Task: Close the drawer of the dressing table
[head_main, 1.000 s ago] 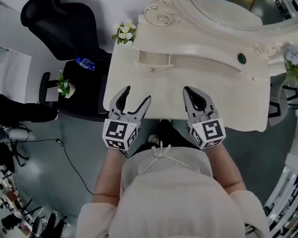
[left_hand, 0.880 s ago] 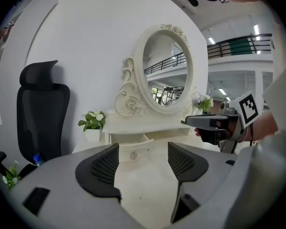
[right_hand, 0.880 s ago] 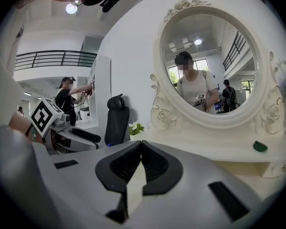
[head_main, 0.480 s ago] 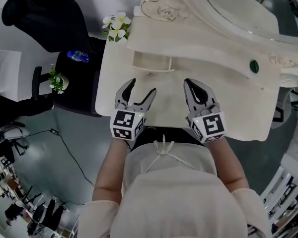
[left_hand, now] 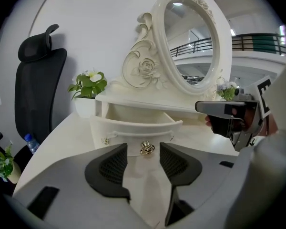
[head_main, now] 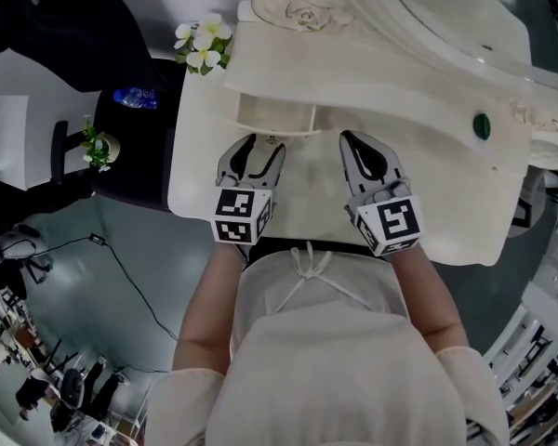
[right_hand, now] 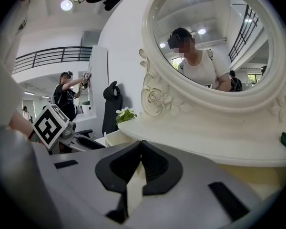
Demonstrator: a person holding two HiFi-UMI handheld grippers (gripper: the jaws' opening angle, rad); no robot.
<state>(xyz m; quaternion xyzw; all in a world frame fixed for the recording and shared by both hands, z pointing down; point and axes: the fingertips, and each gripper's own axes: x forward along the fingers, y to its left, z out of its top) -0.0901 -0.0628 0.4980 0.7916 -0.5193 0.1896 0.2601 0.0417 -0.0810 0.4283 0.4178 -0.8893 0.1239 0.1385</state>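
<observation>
The left gripper (head_main: 263,147) held its jaws apart, just narrowing, either side of the knob (left_hand: 147,148) of the open drawer (left_hand: 133,127), not pressing it. The right gripper (head_main: 351,143), jaws together, hovered alongside over the white tabletop (head_main: 200,165). A black chair (left_hand: 38,89) stood off leftward.

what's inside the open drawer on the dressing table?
The drawer shows only bare white walls and floor. Its rear part sits under the shelf, so that part is hidden.

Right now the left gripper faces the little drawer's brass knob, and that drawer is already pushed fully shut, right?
Not quite: the drawer stands pulled out, its inside showing in the left gripper view. The rest holds: the left gripper faces the brass knob; its jaws, which have just been closing, stand apart with nothing clamped between them.
</observation>
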